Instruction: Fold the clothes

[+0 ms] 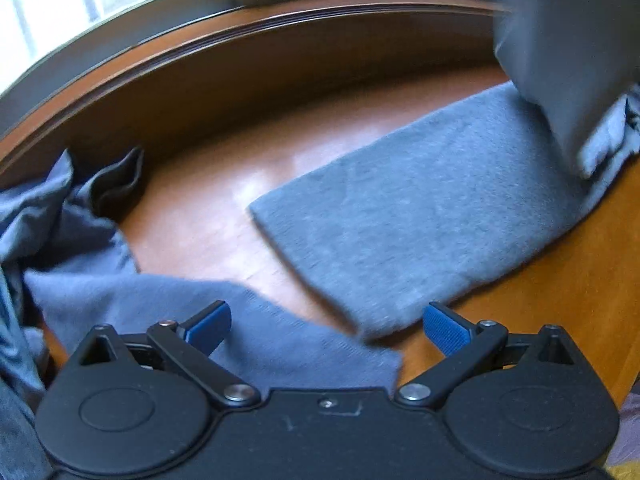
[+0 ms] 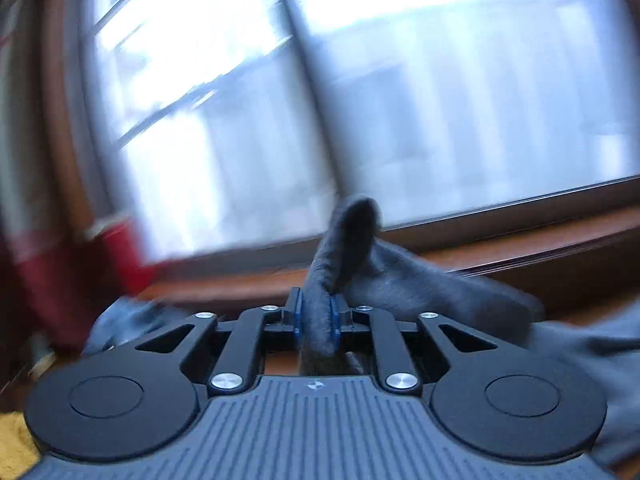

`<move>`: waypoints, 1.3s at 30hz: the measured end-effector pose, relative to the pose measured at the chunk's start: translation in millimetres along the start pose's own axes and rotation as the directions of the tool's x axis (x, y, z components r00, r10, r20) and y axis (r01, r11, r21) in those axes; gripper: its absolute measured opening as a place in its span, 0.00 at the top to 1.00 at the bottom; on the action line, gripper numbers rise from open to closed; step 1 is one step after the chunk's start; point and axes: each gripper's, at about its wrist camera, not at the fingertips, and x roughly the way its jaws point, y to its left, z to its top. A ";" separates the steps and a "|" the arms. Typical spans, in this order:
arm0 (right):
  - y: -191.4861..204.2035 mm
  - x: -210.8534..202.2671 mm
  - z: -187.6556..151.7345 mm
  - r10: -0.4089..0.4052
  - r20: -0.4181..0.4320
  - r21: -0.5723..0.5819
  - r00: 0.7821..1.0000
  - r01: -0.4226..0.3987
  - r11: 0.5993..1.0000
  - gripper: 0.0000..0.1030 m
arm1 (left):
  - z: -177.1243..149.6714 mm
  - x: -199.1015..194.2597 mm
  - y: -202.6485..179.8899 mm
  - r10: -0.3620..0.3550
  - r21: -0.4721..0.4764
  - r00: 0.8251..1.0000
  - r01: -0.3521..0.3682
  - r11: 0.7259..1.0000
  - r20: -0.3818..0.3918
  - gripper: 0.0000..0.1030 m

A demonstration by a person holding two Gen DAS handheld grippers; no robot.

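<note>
A grey-blue knit garment lies on the wooden table (image 1: 208,200). In the left wrist view one long folded panel (image 1: 420,216) stretches from centre to right, and another flap (image 1: 280,344) lies under my left gripper (image 1: 328,326), which is open and empty just above the cloth. At the upper right a part of the garment (image 1: 568,48) hangs lifted in the air. In the right wrist view my right gripper (image 2: 317,320) is shut on a fold of the grey garment (image 2: 352,248), held up above the table.
More crumpled grey-blue cloth (image 1: 48,216) is piled at the left of the table. A raised wooden sill (image 1: 280,40) and a window (image 2: 400,100) run along the far side. Something red (image 2: 60,272) stands at the left in the right wrist view.
</note>
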 end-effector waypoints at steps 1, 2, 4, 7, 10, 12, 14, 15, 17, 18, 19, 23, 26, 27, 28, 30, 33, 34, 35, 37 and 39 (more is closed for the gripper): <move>11.4 27.9 -6.9 0.031 -0.074 -0.002 0.997 -0.031 1.000 0.78 | -2.7 -0.4 5.5 0.001 -0.010 1.000 -0.001 1.000 0.001 0.00; 22.2 54.9 -14.9 0.051 -0.149 0.000 0.987 -0.051 0.999 0.66 | -5.4 -1.3 11.0 0.004 -0.018 1.000 -0.004 1.000 0.000 0.00; 43.0 97.4 -29.6 0.049 -0.262 -0.002 0.964 -0.051 0.999 0.57 | -11.0 -3.1 21.9 0.011 -0.034 1.000 -0.011 0.999 0.000 0.00; 61.5 104.6 -42.4 -0.016 -0.257 -0.008 0.966 0.014 1.000 0.51 | -17.3 -4.2 33.0 0.026 -0.033 1.000 -0.026 0.999 -0.001 0.00; 58.0 75.1 -53.5 -0.133 -0.163 0.058 0.978 0.144 0.988 0.16 | -19.0 -7.7 38.9 0.044 -0.010 0.999 -0.044 0.999 0.009 0.00; 56.5 57.8 -63.5 -0.253 -0.142 0.085 0.957 0.267 0.960 0.10 | -18.1 -11.0 42.1 0.041 0.006 0.999 -0.041 0.999 0.022 0.00; 52.4 44.2 -76.3 -0.373 -0.174 0.095 0.911 0.392 0.915 0.06 | -15.1 -12.6 40.7 0.027 0.031 0.999 -0.029 0.999 0.042 0.00; 51.4 41.0 -84.7 -0.418 -0.204 0.095 0.885 0.443 0.892 0.06 | -13.3 -13.1 39.4 0.019 0.045 0.998 -0.022 0.999 0.053 0.00; 50.8 38.8 -101.6 -0.483 -0.259 0.089 0.836 0.519 0.850 0.06 | -8.5 -15.0 35.7 -0.004 0.070 0.996 -0.003 0.998 0.095 0.00; 52.7 39.4 -107.3 -0.504 -0.272 0.083 0.820 0.541 0.837 0.06 | -5.8 -15.4 34.7 -0.021 0.079 0.993 0.012 0.997 0.117 0.00; 54.9 40.1 -112.5 -0.523 -0.282 0.077 0.804 0.563 0.823 0.06 | -2.5 -15.7 32.7 -0.042 0.087 0.990 0.030 0.996 0.138 0.00; 58.8 52.2 -119.7 -0.624 -0.270 -0.016 0.733 0.644 0.765 0.06 | 11.1 -13.7 21.9 -0.122 0.120 0.974 0.100 0.988 0.192 0.04; 50.6 48.7 -119.6 -0.705 -0.283 -0.024 0.650 0.730 0.683 0.07 | 19.6 -5.0 10.9 -0.161 0.121 0.971 0.141 0.983 0.175 0.18; 47.5 43.1 -120.0 -0.704 -0.290 0.004 0.649 0.736 0.677 0.07 | 21.3 -2.2 7.3 -0.178 0.123 0.970 0.159 0.980 0.165 0.20; 44.3 36.1 -122.5 -0.693 -0.289 0.036 0.661 0.731 0.682 0.07 | 22.3 0.5 4.0 -0.190 0.126 0.969 0.172 0.977 0.156 0.21; 37.4 23.6 -129.4 -0.669 -0.292 0.096 0.683 0.717 0.691 0.07 | 23.1 5.4 -1.6 -0.198 0.132 0.970 0.179 0.975 0.145 0.24; 28.5 16.9 -137.6 -0.651 -0.323 0.155 0.687 0.717 0.680 0.07 | 22.2 8.8 -6.5 -0.203 0.137 0.968 0.183 0.974 0.148 0.33; 25.5 14.9 -140.2 -0.645 -0.333 0.174 0.688 0.717 0.675 0.07 | 21.9 10.3 -6.9 -0.200 0.143 0.969 0.179 0.973 0.146 0.36; 24.1 12.4 -141.4 -0.641 -0.331 0.188 0.692 0.714 0.674 0.07 | 21.6 11.7 -7.4 -0.197 0.150 0.970 0.176 0.973 0.144 0.38; 22.7 8.4 -142.7 -0.636 -0.318 0.210 0.703 0.707 0.675 0.07 | 18.6 14.7 -7.7 -0.206 0.149 0.969 0.186 0.971 0.136 0.39; 21.4 6.1 -144.3 -0.629 -0.310 0.228 0.713 0.698 0.679 0.06 | 14.4 17.8 -6.1 -0.228 0.141 0.964 0.210 0.968 0.133 0.43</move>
